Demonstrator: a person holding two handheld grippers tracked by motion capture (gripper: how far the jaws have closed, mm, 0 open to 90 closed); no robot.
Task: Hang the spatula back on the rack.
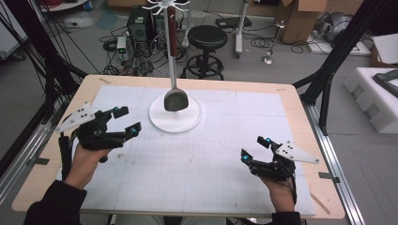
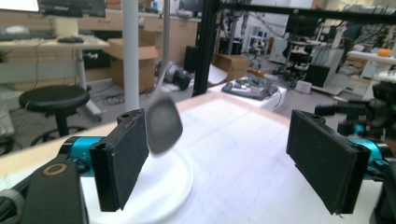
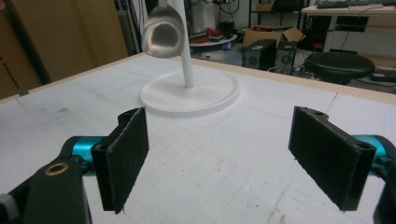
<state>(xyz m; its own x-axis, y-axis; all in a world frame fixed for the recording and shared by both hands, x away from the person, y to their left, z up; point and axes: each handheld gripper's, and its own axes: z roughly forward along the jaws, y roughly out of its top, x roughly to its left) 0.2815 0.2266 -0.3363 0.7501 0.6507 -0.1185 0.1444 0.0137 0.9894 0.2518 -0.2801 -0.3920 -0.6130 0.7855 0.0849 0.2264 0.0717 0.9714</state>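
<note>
Ladle (image 1: 176, 99) is hanging off the white stand (image 1: 174, 123) at the back-middle of the worktop (image 1: 291, 101), bowl end dangling just above the round base and handle running up the pole to the hooks at the top. So to me this looks like the hang-it-up bit is basically sorted and we're at the letting-go stage. Left gripper (image 1: 126, 121) sits just to the left of the stand, close to the ladle bowl but not touching it, fingers (image 2: 122, 156) spread wide with nothing between them; in the left gripper view the bowl looks a bit blurred behind the left pad, so it may be swinging, can't say for sure. Right gripper (image 1: 256, 149) is parked well away at the front right, low over the white mat, fingers (image 3: 125, 154) also wide apart and empty. My guess for the next move: back the left one off clear of the stand without nudging the bowl or the pole, since a knock could lift the ladle off its hook. Right hand probably doesn't need to do anything.
</note>
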